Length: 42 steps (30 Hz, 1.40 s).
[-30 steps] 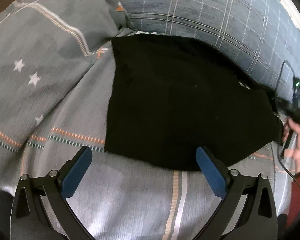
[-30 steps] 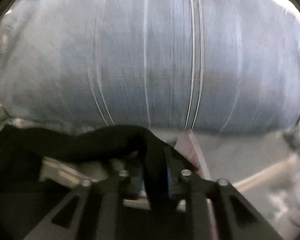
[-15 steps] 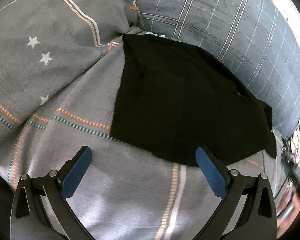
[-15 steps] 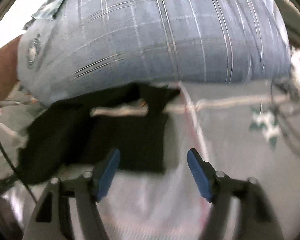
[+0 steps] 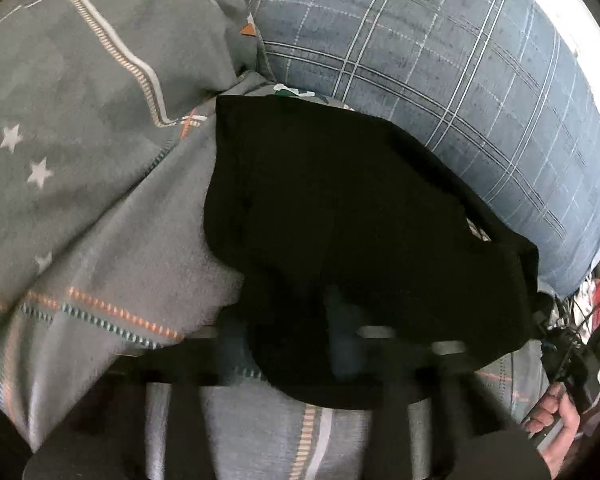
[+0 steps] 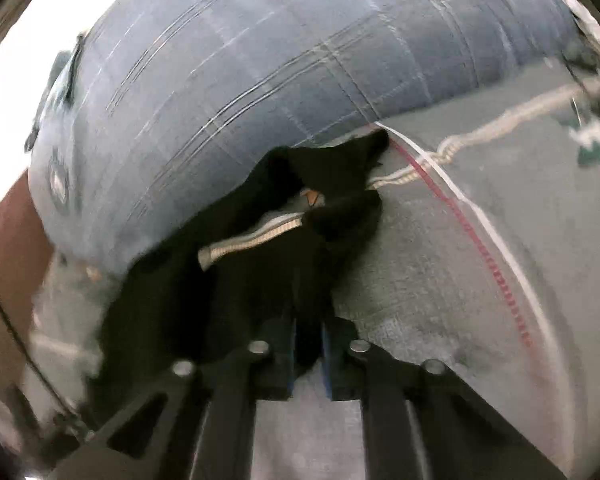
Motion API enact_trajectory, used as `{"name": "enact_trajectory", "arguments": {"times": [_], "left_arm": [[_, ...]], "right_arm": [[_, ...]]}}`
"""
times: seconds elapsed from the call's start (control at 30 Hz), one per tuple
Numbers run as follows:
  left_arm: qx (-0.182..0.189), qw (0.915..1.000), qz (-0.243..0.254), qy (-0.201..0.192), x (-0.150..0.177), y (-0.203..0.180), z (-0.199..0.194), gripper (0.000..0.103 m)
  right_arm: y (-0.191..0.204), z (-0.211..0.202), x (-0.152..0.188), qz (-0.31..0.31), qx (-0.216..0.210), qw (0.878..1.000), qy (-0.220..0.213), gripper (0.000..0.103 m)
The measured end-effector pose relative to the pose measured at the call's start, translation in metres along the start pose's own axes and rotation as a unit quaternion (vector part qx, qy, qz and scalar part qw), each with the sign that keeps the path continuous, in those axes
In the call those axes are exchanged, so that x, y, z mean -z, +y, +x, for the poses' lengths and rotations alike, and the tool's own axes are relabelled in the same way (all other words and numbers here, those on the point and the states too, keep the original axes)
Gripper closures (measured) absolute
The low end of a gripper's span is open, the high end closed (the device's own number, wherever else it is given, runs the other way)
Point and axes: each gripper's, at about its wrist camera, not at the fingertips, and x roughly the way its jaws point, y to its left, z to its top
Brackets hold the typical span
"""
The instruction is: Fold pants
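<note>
The black pants [image 5: 340, 216] lie folded on a grey patterned blanket [image 5: 100, 208], their far edge against a blue plaid pillow [image 5: 440, 64]. My left gripper [image 5: 288, 344] is blurred at the pants' near edge, its jaws closing on the black cloth, which covers the blue pads. My right gripper [image 6: 308, 354] is shut on a black edge of the pants [image 6: 260, 276], which bunch up in front of it against the pillow [image 6: 240, 76].
A heaped grey duvet with stars [image 5: 60, 92] rises at the left. A hand holding a dark device with cables [image 5: 556, 412] is at the lower right, beside red and white clutter. The blanket [image 6: 480, 280] spreads to the right in the right wrist view.
My left gripper moved forward onto the near pants edge and its jaws narrowed from wide open. My right gripper, open half a second ago, has shut on the pants edge.
</note>
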Motion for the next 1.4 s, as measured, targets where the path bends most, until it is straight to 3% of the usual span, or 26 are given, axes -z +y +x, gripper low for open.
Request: {"name": "enact_trajectory", "arguments": {"times": [0.23, 0.33, 0.47, 0.6, 0.77, 0.87, 0.9, 1.0, 1.1, 1.17, 1.23, 1.3, 1.4], "left_arm": [[0.041, 0.9987, 0.027, -0.015, -0.011, 0.002, -0.035, 0.087], [0.051, 0.9975, 0.044, -0.022, -0.012, 0.004, -0.057, 0.087], [0.047, 0.997, 0.059, -0.018, -0.006, 0.018, -0.075, 0.087], [0.025, 0.9979, 0.058, 0.018, 0.008, 0.035, -0.061, 0.087], [-0.009, 0.9976, 0.053, 0.044, 0.03, 0.043, -0.038, 0.079], [-0.023, 0.9977, 0.049, 0.041, 0.03, 0.044, -0.042, 0.064], [-0.027, 0.9977, 0.047, 0.042, 0.03, 0.047, -0.045, 0.059], [-0.046, 0.9971, 0.048, 0.037, 0.026, 0.052, -0.058, 0.059], [-0.054, 0.9967, 0.06, 0.014, 0.021, 0.05, -0.075, 0.059], [-0.048, 0.9966, 0.067, 0.003, 0.02, 0.044, -0.084, 0.059], [-0.031, 0.997, 0.071, -0.002, 0.02, 0.035, -0.09, 0.05], [-0.01, 0.9969, 0.078, 0.0, 0.023, 0.023, -0.087, 0.026], [-0.009, 0.9954, 0.095, 0.006, 0.033, 0.007, -0.071, 0.024]], "right_arm": [[0.019, -0.092, -0.008, -0.077, 0.008, 0.995, -0.057, 0.095], [0.015, -0.139, -0.009, -0.078, 0.006, 0.993, -0.086, 0.095], [0.0, -0.175, 0.002, -0.065, 0.019, 0.994, -0.086, 0.095], [-0.029, -0.172, 0.018, -0.06, 0.065, 0.995, -0.053, 0.095], [-0.072, -0.123, 0.029, -0.02, 0.134, 0.991, 0.021, 0.095], [-0.073, -0.12, 0.03, -0.017, 0.156, 0.987, 0.022, 0.086], [-0.072, -0.122, 0.03, -0.02, 0.174, 0.984, 0.016, 0.078], [-0.066, -0.133, 0.025, -0.033, 0.197, 0.98, -0.003, 0.076], [-0.051, -0.147, 0.022, -0.051, 0.172, 0.984, -0.021, 0.076], [-0.029, -0.149, 0.022, -0.076, 0.128, 0.988, -0.026, 0.076], [-0.006, -0.143, 0.026, -0.105, 0.081, 0.991, -0.016, 0.076], [0.013, -0.129, 0.032, -0.12, 0.032, 0.992, 0.003, 0.076], [0.034, -0.106, 0.046, -0.147, 0.01, 0.989, 0.028, 0.076]]}}
